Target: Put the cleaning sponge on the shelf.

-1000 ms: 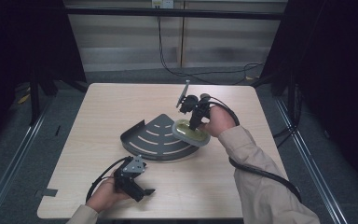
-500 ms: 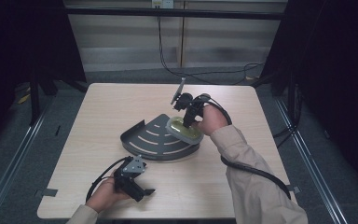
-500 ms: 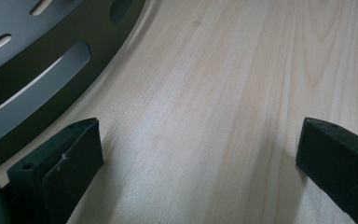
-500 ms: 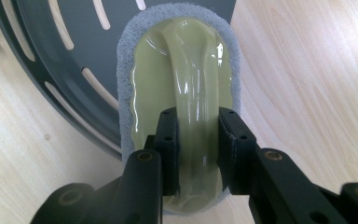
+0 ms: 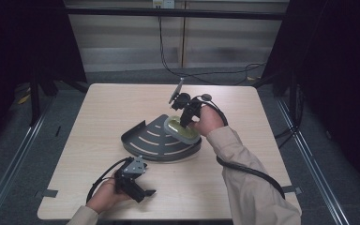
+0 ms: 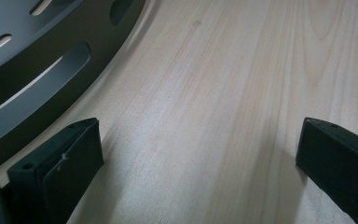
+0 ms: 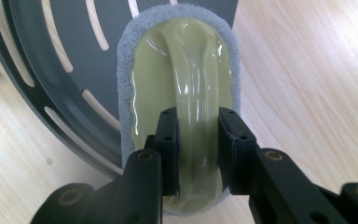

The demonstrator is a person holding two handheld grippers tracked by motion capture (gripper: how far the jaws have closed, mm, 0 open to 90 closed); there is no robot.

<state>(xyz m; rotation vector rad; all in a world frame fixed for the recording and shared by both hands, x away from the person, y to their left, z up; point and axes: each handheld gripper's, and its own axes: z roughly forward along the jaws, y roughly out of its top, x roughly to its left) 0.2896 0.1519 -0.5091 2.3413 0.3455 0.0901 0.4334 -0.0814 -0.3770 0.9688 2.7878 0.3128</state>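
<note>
High view: the right gripper (image 5: 186, 117) is pressing a scrubbing pad (image 5: 183, 131) onto the dark slotted rack (image 5: 157, 140) at mid-table (image 5: 98, 108). The right gripper view is revealing the pad's pale green handle ridge (image 7: 193, 84) pinched between the jaws and its grey fibre rim. The left gripper (image 5: 138, 190) is resting near the front edge; its view is showing jaws spread wide over bare wood beside the rack (image 6: 42, 70).

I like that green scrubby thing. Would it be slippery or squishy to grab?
Its glossy green handle looks smooth, so maybe slippery, though the right gripper pinches the scrubber by its raised ridge. The grey fuzzy pad around its edge looks soft, so probably somewhat squishy there.
</note>
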